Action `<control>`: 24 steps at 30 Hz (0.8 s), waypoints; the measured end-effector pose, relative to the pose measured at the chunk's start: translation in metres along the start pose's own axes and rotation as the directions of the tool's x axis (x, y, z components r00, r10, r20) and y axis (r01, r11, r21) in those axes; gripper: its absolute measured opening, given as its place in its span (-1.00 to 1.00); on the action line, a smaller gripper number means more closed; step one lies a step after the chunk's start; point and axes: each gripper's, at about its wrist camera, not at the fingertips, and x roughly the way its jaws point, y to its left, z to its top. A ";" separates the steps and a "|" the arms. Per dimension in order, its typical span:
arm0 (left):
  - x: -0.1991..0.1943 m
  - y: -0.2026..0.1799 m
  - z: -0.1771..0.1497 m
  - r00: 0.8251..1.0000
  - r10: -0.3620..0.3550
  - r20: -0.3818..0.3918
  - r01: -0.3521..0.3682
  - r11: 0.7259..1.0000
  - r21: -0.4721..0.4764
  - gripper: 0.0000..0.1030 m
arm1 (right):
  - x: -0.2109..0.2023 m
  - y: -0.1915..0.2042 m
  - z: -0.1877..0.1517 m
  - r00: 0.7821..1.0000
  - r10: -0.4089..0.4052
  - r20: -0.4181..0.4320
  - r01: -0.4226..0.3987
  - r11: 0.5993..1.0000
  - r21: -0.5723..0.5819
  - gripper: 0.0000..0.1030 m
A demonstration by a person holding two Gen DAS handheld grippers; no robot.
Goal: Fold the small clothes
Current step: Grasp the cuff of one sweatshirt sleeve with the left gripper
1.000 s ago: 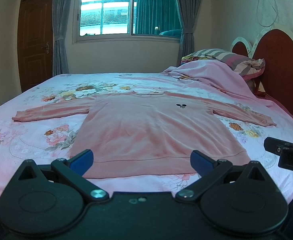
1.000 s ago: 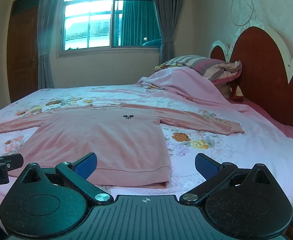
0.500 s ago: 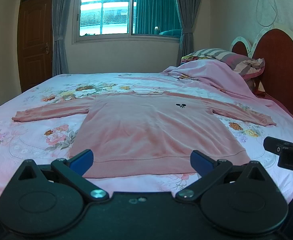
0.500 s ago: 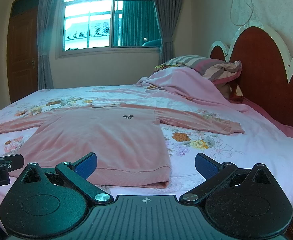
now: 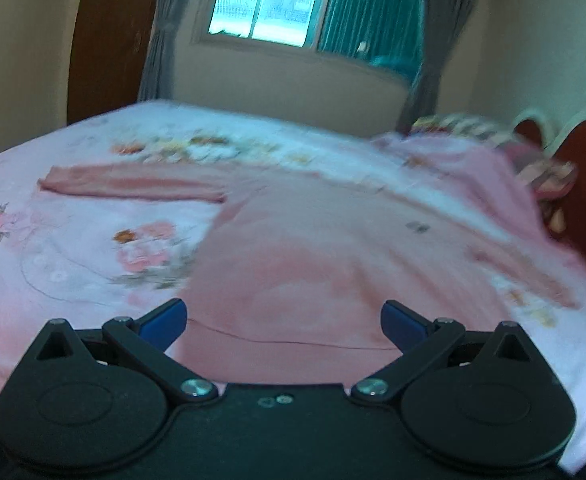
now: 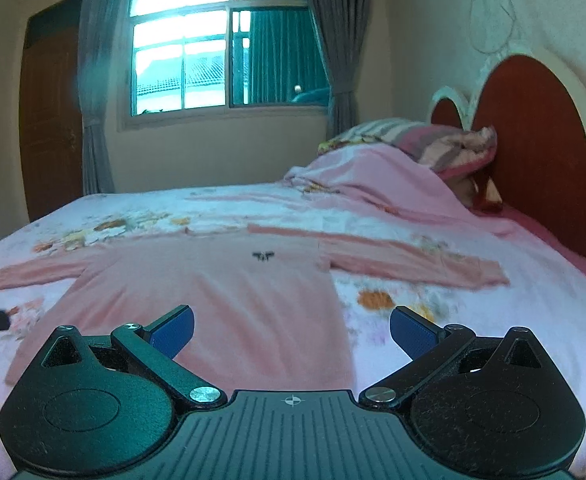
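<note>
we are finding the pink long-sleeved top (image 6: pixel 229 300) lying flat on the floral bedsheet (image 6: pixel 473 320) across the centre of both frames, sleeves spread out to either side. the left gripper (image 5: pixel 284 318) is hovering over its hem at lower centre, jaws spread wide, gripping nothing. the right gripper (image 6: pixel 291 330) is likewise standing wide apart and empty above the hem.

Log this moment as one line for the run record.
stage: approach, no fold begun | pink sweater: flat on bed, sleeves spread | left gripper: open, empty, above hem | right gripper: open, empty
</note>
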 end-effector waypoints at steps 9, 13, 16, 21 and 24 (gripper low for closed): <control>0.091 0.146 0.065 0.996 0.087 0.025 -0.079 0.970 -0.229 0.89 | 0.111 0.010 0.041 0.999 -0.007 0.035 0.008 0.999 -0.048 1.00; 0.143 0.231 0.089 0.989 0.150 -0.010 -0.142 0.913 -0.382 0.45 | 0.166 0.005 0.053 0.999 -0.046 0.027 0.048 0.997 -0.061 1.00; 0.179 0.283 0.100 0.978 0.205 -0.044 -0.204 0.878 -0.433 0.44 | 0.207 -0.012 0.061 0.995 -0.098 -0.005 0.098 0.995 -0.016 1.00; 0.229 0.355 0.099 0.987 0.157 -0.025 -0.139 0.774 -0.618 0.39 | 0.251 -0.035 0.063 0.985 -0.167 -0.040 0.168 0.985 0.026 1.00; 0.250 0.380 0.098 0.988 0.148 0.040 -0.081 0.722 -0.687 0.37 | 0.265 -0.039 0.058 0.980 -0.192 -0.047 0.193 0.981 0.025 1.00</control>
